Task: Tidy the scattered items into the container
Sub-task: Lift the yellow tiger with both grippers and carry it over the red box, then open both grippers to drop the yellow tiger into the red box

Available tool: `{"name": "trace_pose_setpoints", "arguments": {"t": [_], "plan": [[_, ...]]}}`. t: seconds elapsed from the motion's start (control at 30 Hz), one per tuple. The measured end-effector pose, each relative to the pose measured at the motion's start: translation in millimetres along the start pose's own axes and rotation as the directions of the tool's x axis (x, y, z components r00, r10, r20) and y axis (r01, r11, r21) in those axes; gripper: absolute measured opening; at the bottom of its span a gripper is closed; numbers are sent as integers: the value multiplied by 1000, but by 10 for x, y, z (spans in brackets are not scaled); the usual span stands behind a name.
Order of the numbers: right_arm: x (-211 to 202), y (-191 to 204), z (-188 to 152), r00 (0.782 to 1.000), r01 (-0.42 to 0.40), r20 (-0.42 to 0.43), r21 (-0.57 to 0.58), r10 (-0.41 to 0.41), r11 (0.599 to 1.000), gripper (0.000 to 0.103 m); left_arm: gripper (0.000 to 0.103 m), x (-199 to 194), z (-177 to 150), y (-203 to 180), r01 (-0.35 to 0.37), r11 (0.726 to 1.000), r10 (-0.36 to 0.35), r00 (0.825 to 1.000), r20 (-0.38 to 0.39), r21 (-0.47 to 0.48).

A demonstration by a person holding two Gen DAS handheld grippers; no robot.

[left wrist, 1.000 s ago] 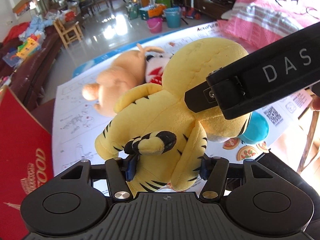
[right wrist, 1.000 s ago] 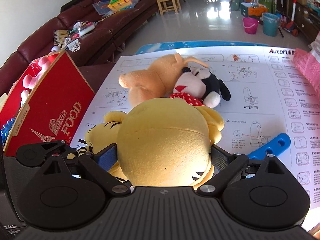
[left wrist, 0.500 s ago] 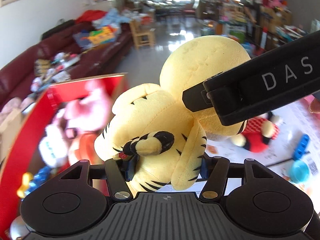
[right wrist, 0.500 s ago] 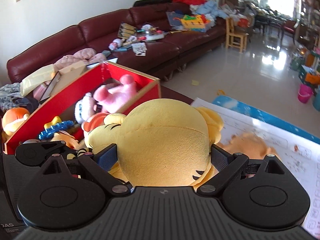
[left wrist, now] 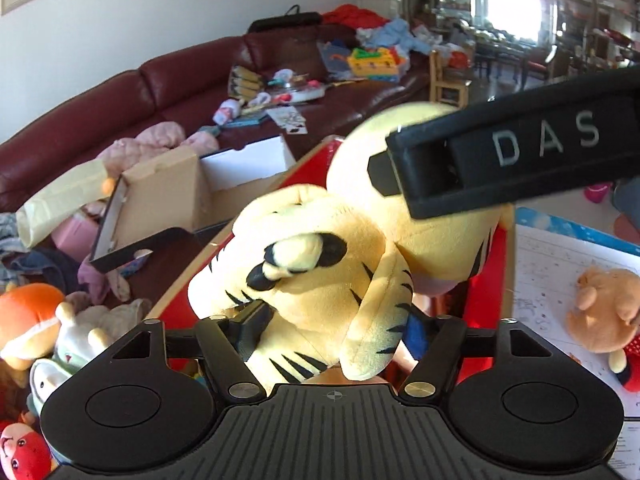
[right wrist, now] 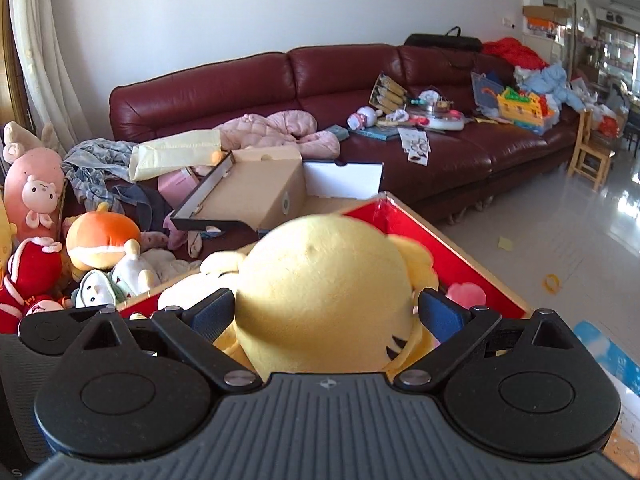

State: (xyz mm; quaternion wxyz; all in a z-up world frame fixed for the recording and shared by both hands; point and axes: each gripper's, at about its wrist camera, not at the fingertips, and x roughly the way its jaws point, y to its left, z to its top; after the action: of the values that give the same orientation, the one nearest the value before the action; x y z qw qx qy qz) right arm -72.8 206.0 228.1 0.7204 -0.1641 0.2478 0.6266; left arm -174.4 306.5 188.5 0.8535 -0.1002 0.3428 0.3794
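Observation:
A yellow plush tiger with black stripes is held by both grippers over the red box. My left gripper is shut on the tiger's body and legs. My right gripper is shut on the tiger's round head; it also shows as a black bar in the left wrist view. The box holds a pink plush. A tan plush lies on the white printed sheet to the right.
A dark red sofa with clutter runs behind the box. An open cardboard box lies just beyond it. Several plush toys are piled to the left. Tiled floor and a small wooden chair are on the right.
Both grippers have swung left with the tiger, from over the printed sheet to above the red box. Both stay shut on it.

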Motion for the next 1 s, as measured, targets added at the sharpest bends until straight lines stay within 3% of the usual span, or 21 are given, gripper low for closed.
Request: {"name": "trace_pose_setpoints", "arguments": {"t": [0.03, 0.13, 0.47, 1.0], "plan": [[25, 10, 31, 1000, 18, 16, 1, -18, 1000, 101, 91, 9, -13, 11, -13, 1000, 13, 1000, 1, 2], [30, -20, 40, 999, 27, 24, 16, -27, 1000, 102, 95, -18, -61, -75, -3, 1000, 3, 1000, 2, 29], [110, -243, -257, 994, 77, -80, 89, -70, 993, 102, 96, 115, -256, -517, 57, 994, -53, 998, -40, 94], [140, -138, -323, 992, 65, -114, 60, -58, 996, 102, 99, 221, -366, -481, 45, 993, -38, 997, -66, 108]]}}
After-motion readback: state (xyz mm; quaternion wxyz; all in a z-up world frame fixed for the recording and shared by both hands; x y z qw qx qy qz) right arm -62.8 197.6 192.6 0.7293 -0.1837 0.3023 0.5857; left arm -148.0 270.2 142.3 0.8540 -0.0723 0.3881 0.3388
